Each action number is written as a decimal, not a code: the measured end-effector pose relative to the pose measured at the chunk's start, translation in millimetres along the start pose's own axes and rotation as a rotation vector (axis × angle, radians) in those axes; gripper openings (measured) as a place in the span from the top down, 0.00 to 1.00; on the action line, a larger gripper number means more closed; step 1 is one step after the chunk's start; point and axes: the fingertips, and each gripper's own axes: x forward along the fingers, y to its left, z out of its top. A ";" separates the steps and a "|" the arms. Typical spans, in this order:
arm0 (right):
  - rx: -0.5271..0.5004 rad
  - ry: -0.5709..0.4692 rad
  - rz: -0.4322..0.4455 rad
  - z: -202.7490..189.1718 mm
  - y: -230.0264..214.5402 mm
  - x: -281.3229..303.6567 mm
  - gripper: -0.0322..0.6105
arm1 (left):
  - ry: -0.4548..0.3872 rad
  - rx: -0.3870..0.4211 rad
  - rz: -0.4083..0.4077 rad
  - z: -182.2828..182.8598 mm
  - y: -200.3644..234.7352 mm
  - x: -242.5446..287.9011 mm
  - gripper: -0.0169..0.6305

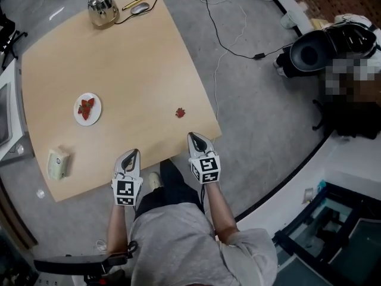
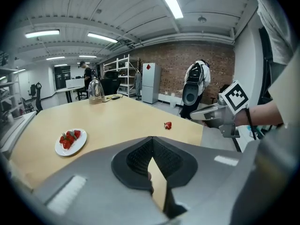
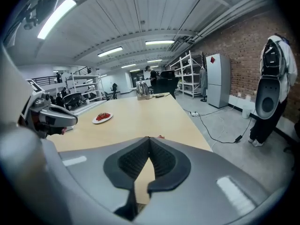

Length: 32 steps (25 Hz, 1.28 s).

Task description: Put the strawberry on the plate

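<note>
Where strawberry (image 1: 180, 112) lies: loose on table (image 1: 119, 64), just ahead of right gripper (image 1: 193, 137), fwd and to the right of left gripper (image 1: 134, 152), well apart from plate (image 1: 79, 117).
Plate: white, other strawberries on it.
Head view: small pale box (image 1: 57, 162) at near-left corner, in neither gripper view.
Right gripper view: strawberry barely peeks over jaw tips; left gripper view shows it whole.
Left gripper: jaws together, empty.
Right gripper: jaws together, empty.

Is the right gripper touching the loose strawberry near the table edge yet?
Apart. The head view shows the right gripper, jaws shut, at the near edge of the table, with bare tabletop between its tip and the strawberry.
</note>
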 end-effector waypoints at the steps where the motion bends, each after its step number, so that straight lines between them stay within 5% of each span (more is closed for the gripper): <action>1: -0.005 0.013 -0.003 -2.3 -2.6 7.2 0.94 | 0.006 -0.003 0.000 -0.9 1.8 2.6 0.94; 6: -0.009 0.053 -0.012 -11.3 -13.6 31.5 0.94 | 0.037 -0.018 0.001 -6.3 7.3 9.0 0.94; 24: -0.104 0.197 0.009 -34.2 -29.2 99.1 0.68 | 0.089 -0.070 0.064 -11.2 24.8 20.1 0.94; 32: -0.135 0.223 0.031 -29.1 -25.8 118.8 0.67 | 0.110 -0.092 0.089 -17.9 32.2 23.7 0.94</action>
